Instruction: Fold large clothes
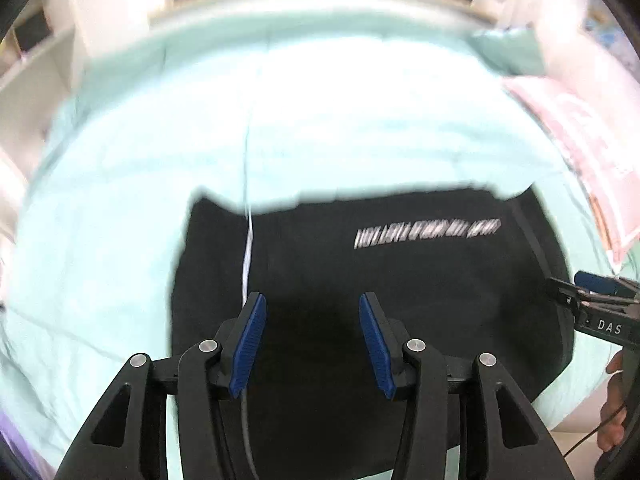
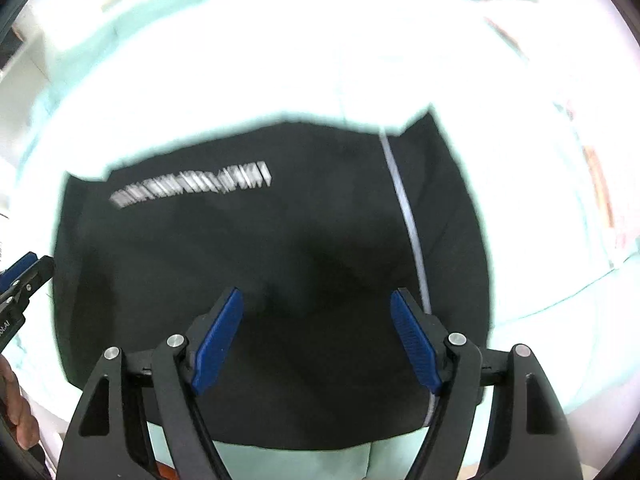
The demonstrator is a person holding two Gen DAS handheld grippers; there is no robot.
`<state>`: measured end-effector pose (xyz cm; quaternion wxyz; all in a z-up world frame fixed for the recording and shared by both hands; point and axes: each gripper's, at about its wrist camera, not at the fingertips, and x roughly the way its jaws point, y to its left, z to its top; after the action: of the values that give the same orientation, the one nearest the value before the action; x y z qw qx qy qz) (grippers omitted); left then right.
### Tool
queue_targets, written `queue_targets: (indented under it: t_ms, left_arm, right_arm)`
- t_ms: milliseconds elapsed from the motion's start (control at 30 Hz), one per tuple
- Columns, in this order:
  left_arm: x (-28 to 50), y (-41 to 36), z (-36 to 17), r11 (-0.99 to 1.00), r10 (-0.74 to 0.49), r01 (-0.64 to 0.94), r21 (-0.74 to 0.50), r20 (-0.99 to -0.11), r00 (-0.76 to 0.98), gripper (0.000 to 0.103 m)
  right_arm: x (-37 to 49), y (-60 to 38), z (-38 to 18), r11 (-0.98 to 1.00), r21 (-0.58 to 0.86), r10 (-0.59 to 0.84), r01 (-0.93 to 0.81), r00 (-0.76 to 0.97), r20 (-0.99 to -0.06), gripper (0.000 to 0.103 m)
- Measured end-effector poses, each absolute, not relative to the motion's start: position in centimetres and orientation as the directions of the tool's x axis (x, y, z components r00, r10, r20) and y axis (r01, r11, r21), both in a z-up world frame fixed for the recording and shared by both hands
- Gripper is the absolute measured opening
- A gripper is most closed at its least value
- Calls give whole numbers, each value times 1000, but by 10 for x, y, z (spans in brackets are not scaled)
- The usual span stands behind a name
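Note:
A black garment (image 1: pixel 400 280) lies flat on a pale mint bed sheet (image 1: pixel 100 240), with a line of white print (image 1: pixel 428 232) across it. My left gripper (image 1: pixel 311 300) hovers over its near part, open, with nothing between the blue pads. The right wrist view shows the same garment (image 2: pixel 280 240) and print (image 2: pixel 192 188) under my right gripper (image 2: pixel 316 294), which is open wide and empty. A thin white line (image 2: pixel 408 216) runs down the cloth; I cannot tell whether it is a stripe or a cord. Both views are blurred.
The sheet (image 2: pixel 240 60) spreads around the garment on all sides. A pink patterned cloth (image 1: pixel 580 140) lies at the right of the bed. Pale shelving (image 1: pixel 32 72) stands at the far left. A person's hand (image 1: pixel 612 420) grips the right tool.

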<state>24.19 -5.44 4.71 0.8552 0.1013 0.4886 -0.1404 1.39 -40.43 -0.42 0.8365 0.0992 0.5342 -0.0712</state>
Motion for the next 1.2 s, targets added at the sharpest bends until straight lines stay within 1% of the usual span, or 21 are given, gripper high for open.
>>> queue_targets:
  t_ms: [33, 133, 233, 267, 300, 367, 500, 600, 733, 1200]
  left_arm:
    - [237, -56, 64, 938, -142, 344, 52, -844, 517, 50]
    - [231, -61, 110, 938, -165, 344, 51, -804, 571, 50]
    - [224, -78, 144, 932, -180, 358, 55, -787, 590, 51]
    - [218, -82, 153, 929, -193, 366, 54, -773, 604, 51]
    - [213, -86, 161, 932, -190, 357, 59, -762, 620, 52]
    - [213, -82, 175, 941, -175, 332, 63, -749, 639, 52]
    - [209, -73, 194, 956, -155, 288, 50, -749, 645, 52]
    - [209, -69, 196, 960, -151, 277, 48, -745, 650, 52]
    - [210, -67, 193, 960, -125, 269, 75, -748, 652, 52]
    - [222, -70, 164, 958, -86, 268, 106, -783, 616, 52]
  right_arm:
    - [10, -403, 12, 971, 77, -33, 225, 448, -893, 78]
    - [0, -380, 68, 976, 10, -108, 218, 524, -845, 78]
    - [10, -353, 105, 973, -26, -156, 230, 569, -807, 78]
    - [2, -352, 117, 973, -24, -158, 231, 584, -797, 78]
    - [7, -334, 120, 973, -23, -159, 231, 595, -788, 78]
    - [-1, -326, 135, 975, -37, -167, 220, 611, -774, 81]
    - [-6, -317, 153, 976, -64, -185, 208, 633, -752, 82]
    - [-7, -315, 161, 974, -63, -193, 218, 645, -740, 82]
    - [-5, -312, 165, 974, -71, -194, 215, 638, -745, 82]
    - [14, -308, 135, 977, -36, -153, 209, 573, -805, 82]
